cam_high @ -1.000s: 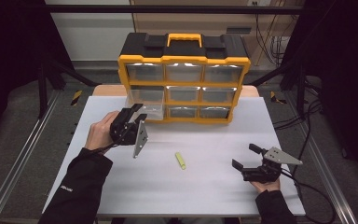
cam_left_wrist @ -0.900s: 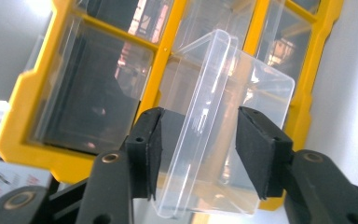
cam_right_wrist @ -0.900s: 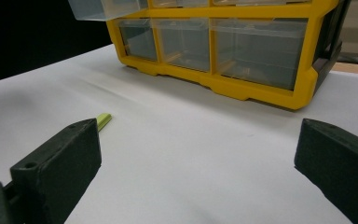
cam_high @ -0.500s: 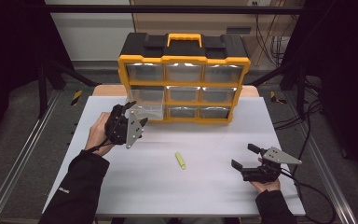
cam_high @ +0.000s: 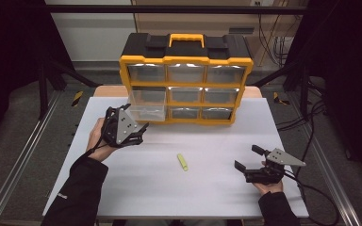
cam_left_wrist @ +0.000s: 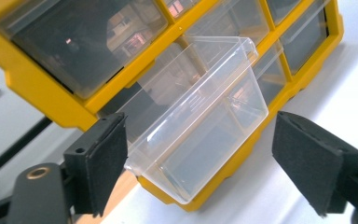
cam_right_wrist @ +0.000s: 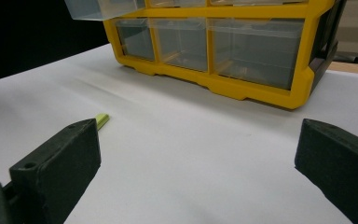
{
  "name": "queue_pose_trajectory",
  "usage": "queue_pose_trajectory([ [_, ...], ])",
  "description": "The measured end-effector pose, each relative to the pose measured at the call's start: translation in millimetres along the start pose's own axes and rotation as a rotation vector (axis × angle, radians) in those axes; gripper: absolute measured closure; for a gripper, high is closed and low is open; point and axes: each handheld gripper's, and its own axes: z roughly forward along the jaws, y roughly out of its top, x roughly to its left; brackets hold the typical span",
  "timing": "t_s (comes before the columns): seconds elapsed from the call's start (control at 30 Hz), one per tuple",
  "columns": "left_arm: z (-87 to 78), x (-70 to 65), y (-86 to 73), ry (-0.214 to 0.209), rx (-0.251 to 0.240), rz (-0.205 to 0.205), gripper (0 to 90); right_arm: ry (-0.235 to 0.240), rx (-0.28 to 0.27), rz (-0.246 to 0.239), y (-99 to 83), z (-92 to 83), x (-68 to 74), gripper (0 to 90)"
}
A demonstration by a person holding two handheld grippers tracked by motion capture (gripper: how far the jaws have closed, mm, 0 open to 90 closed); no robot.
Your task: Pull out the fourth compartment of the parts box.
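Left gripper (cam_high: pixel 136 134) jaws have just been opening and I'm hovering them, nothing between, before the clear drawer (cam_left_wrist: pixel 200 116) jutting from the yellow organizer (cam_high: pixel 186 61); probably light, brittle, slippery, so I'm favouring its front lip

Pulled-out clear drawer (cam_high: pixel 147 104) juts over table (cam_high: pixel 207 188), bare room around yellow stick (cam_high: pixel 182 162)

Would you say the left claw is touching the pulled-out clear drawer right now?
Apart. In the left gripper view the left claw has just been opening, and both pads stand clear of the clear drawer.
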Motion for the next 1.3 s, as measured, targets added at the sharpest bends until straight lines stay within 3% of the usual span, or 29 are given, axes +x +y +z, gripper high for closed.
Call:
queue_pose_trajectory([
  [0.33,-9.6,10.7,-13.1,-0.027,-0.023,-0.192,10.5,-0.006,-0.005,0.016,0.2,-0.2,0.2,0.7],
  [0.63,-15.3,16.5,-33.4,-0.019,-0.019,-0.328,5.4,-0.015,0.007,0.017,0.8,0.4,1.0,0.5],
  [0.87,-22.2,19.0,-50.3,-0.039,-0.033,-0.381,3.7,-0.030,0.007,0.010,1.6,1.0,1.4,0.5],
  [1.17,-36.3,11.3,-80.4,-0.074,-0.053,-0.459,3.7,-0.050,0.012,0.017,5.8,2.0,4.4,0.5],
  [1.3,-40.3,6.7,-91.9,-0.082,-0.045,-0.468,3.7,-0.055,0.021,0.011,7.5,3.6,7.0,0.5],
])
